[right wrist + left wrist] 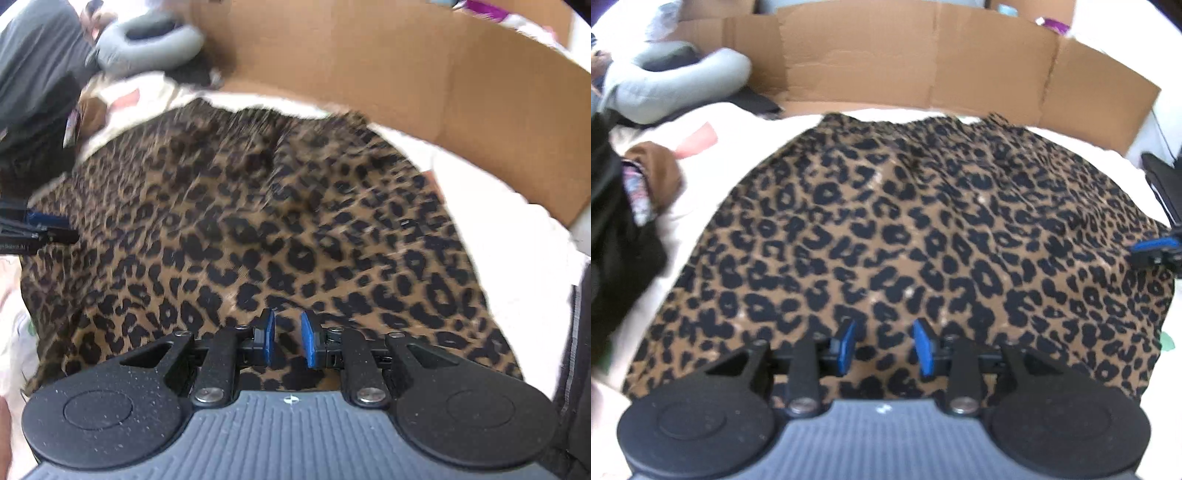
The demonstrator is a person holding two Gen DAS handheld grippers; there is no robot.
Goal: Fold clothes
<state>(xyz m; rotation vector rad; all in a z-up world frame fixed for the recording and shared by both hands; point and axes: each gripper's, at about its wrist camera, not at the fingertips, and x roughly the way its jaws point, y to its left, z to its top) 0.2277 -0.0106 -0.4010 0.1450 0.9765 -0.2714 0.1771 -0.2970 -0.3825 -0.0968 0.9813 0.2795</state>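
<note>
A leopard-print garment (905,236) lies spread flat on a white bed cover (713,177), its gathered waistband toward the far side. It also fills the right wrist view (266,229). My left gripper (884,341) is open and empty, hovering over the garment's near hem. My right gripper (288,338) is open with a narrower gap, empty, over the near hem further right. The right gripper's blue tip shows at the right edge of the left wrist view (1152,251). The left gripper's tip shows at the left edge of the right wrist view (40,227).
A flattened cardboard box (923,62) stands along the far side of the bed. A grey neck pillow (676,85) lies far left. Dark clothes (617,236) and a brown item (657,173) are piled at the left. A black object (1163,184) sits at the right edge.
</note>
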